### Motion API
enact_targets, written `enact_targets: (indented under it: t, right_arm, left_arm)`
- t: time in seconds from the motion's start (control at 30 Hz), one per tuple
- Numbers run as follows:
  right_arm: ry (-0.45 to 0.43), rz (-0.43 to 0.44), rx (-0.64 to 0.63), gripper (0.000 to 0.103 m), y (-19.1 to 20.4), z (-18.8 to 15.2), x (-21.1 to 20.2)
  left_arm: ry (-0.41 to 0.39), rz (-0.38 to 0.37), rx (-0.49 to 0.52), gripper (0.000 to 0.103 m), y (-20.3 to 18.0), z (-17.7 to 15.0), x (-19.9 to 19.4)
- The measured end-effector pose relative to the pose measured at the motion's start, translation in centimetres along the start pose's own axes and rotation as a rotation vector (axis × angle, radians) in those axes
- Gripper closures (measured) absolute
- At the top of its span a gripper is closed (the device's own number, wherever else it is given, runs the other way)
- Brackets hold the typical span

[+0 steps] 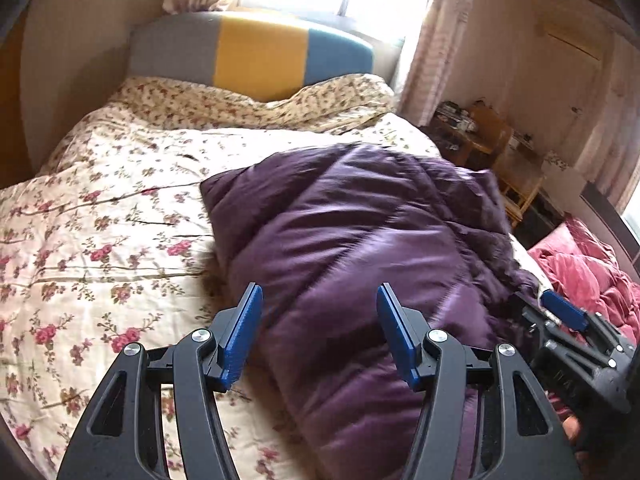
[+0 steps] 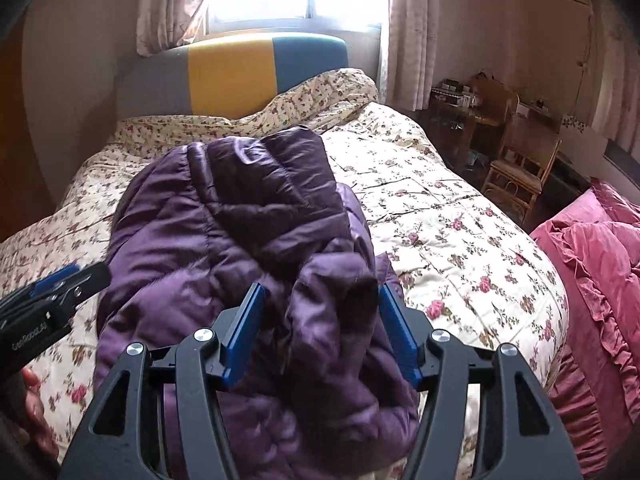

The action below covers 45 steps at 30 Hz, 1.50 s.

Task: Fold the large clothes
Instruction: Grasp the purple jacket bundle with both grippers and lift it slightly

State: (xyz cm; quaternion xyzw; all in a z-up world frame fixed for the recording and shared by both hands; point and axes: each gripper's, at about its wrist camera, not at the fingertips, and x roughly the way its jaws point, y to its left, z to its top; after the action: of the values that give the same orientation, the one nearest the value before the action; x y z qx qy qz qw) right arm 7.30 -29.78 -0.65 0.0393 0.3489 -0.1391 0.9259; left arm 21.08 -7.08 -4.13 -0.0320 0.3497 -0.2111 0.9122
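In the left wrist view, the left tool [image 1: 319, 330] is held spread above the near edge of a quilted purple puffer jacket [image 1: 360, 240], which is bunched on the floral-quilted bed [image 1: 100, 220]. In the right wrist view, the right tool [image 2: 320, 330] is spread around a raised jacket fold, nothing being pinched.

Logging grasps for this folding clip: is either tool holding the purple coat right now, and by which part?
Nothing is held. The left tool and the right tool are both open above the purple puffer coat, with no fabric pinched between the fingers.
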Motion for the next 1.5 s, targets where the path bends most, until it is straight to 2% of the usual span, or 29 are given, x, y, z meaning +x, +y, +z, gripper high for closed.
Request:
enact_targets:
  t: [0.07, 0.13, 0.3, 0.37, 0.43, 0.53, 0.63, 0.67, 0.77, 0.83, 0.9, 1.0, 1.13, 1.23, 1.5]
  right_arm:
    - [0.018, -0.011, 0.0, 0.041, -0.1, 0.3, 1.2]
    - [0.041, -0.017, 0.005, 0.039, -0.5, 0.3, 2.3]
    - [0.108, -0.019, 0.014, 0.034, -1.2, -0.6, 5.0]
    - [0.132, -0.008, 0.027, 0.032, -1.9, -1.0, 6.0]
    - [0.148, 0.003, 0.042, 0.029, -2.5, -1.4, 7.1]
    - [0.166, 0.043, 0.054, 0.029, -3.2, -1.9, 8.4]
    - [0.17, 0.11, 0.069, 0.039, -3.6, -2.1, 9.2]
    - [0.169, 0.123, 0.068, 0.045, -3.8, -2.1, 9.2]
    - [0.164, 0.176, 0.079, 0.058, -4.1, -2.2, 9.2]
    - [0.159, 0.206, 0.079, 0.066, -4.2, -2.1, 9.1]
    - [0.147, 0.22, 0.079, 0.074, -4.2, -1.9, 8.6]
    - [0.125, 0.223, 0.062, 0.078, -3.5, -1.8, 7.7]
    - [0.112, 0.249, 0.038, 0.081, -2.1, -1.4, 6.8]
    - [0.105, 0.289, -0.009, 0.082, 0.3, -1.2, 6.1]
    - [0.089, 0.407, -0.102, 0.083, 7.9, -1.2, 4.8]
  left_arm:
    - [0.018, 0.013, -0.008, 0.044, 0.5, 0.2, 0.9]
    - [0.027, 0.024, -0.021, 0.034, 0.9, 0.1, 1.4]
    - [0.058, 0.028, -0.032, 0.026, 1.3, -0.2, 3.2]
    - [0.084, 0.014, -0.035, 0.025, 1.2, -0.4, 4.3]
    - [0.099, 0.007, -0.047, 0.019, 1.3, -0.7, 5.3]
    - [0.13, -0.026, -0.075, 0.018, 1.5, -1.1, 6.7]
    - [0.135, -0.048, -0.084, 0.018, 1.4, -1.4, 7.8]
    - [0.133, -0.07, -0.097, 0.02, 1.4, -1.4, 8.1]
    - [0.116, -0.104, -0.092, 0.042, 0.9, -1.4, 8.0]
    - [0.101, -0.116, -0.072, 0.05, 0.4, -1.2, 7.4]
    - [0.095, -0.124, -0.069, 0.054, 0.5, -1.0, 7.0]
    - [0.083, -0.137, -0.071, 0.061, 1.1, -0.6, 6.2]
    - [0.064, -0.125, -0.053, 0.065, 1.7, -0.4, 4.4]
    - [0.04, -0.103, -0.083, 0.065, 3.4, -0.2, 2.7]
    - [-0.038, 0.01, -0.119, 0.065, 8.4, -0.2, -3.5]
